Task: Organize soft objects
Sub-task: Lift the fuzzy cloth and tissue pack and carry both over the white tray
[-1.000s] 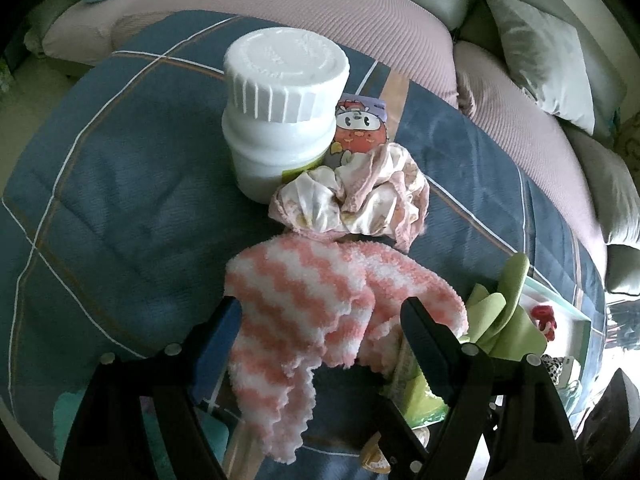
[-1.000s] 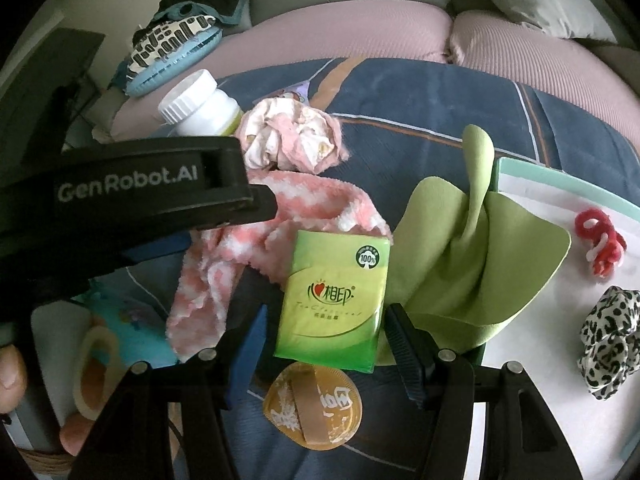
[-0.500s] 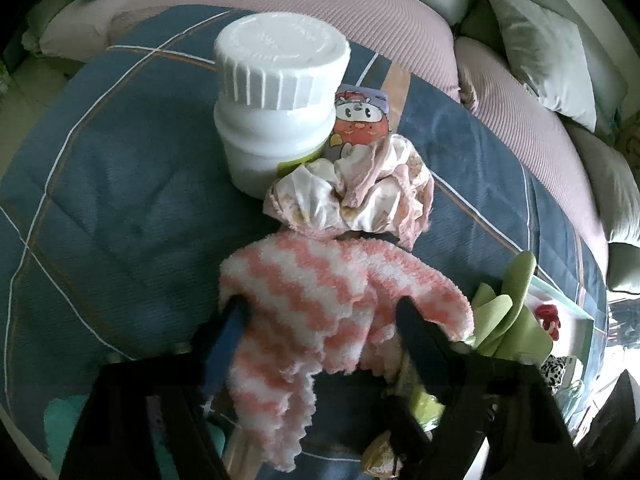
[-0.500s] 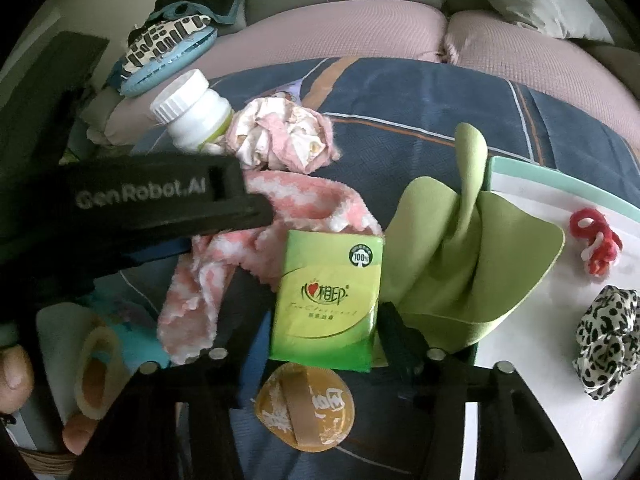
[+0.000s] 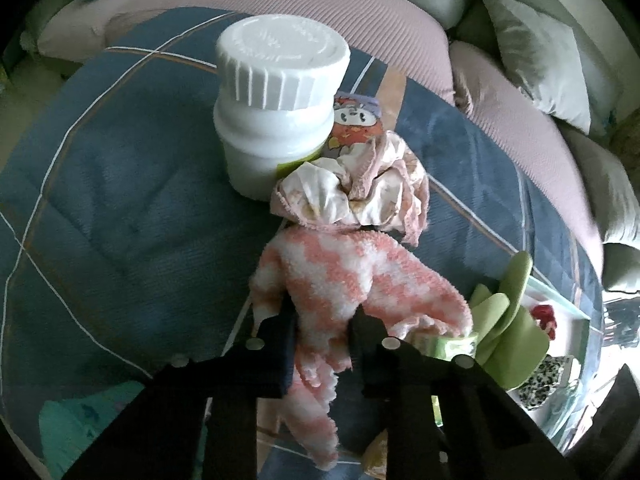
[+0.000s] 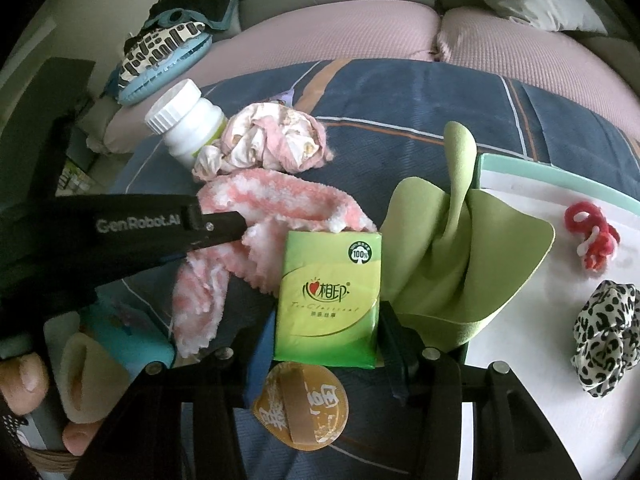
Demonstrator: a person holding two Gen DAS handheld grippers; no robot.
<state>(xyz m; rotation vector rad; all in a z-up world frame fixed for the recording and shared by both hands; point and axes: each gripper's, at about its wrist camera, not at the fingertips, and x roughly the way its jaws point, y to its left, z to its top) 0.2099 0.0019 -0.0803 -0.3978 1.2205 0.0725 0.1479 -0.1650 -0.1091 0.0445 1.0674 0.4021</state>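
A pink-and-white fluffy sock (image 5: 340, 280) lies on the blue quilt (image 5: 120, 200); it also shows in the right wrist view (image 6: 280, 208). My left gripper (image 5: 322, 320) is shut on the sock's middle. A crumpled pink-and-cream scrunchie (image 5: 356, 188) lies just beyond it, against a white bottle (image 5: 276, 96). My right gripper (image 6: 324, 336) is open, its fingers on either side of a green tissue pack (image 6: 328, 292). A green cloth (image 6: 460, 256) drapes over the edge of a white tray (image 6: 520, 184).
The tray holds a red scrunchie (image 6: 592, 236) and a leopard-print scrunchie (image 6: 604, 332). A round gold packet (image 6: 300, 404) lies below the tissue pack. A cartoon packet (image 5: 356, 128) stands behind the bottle. Sofa cushions (image 5: 540, 40) ring the quilt.
My left gripper has moved forward and closed on the pink-and-white sock, bunching it. My right gripper has barely moved.
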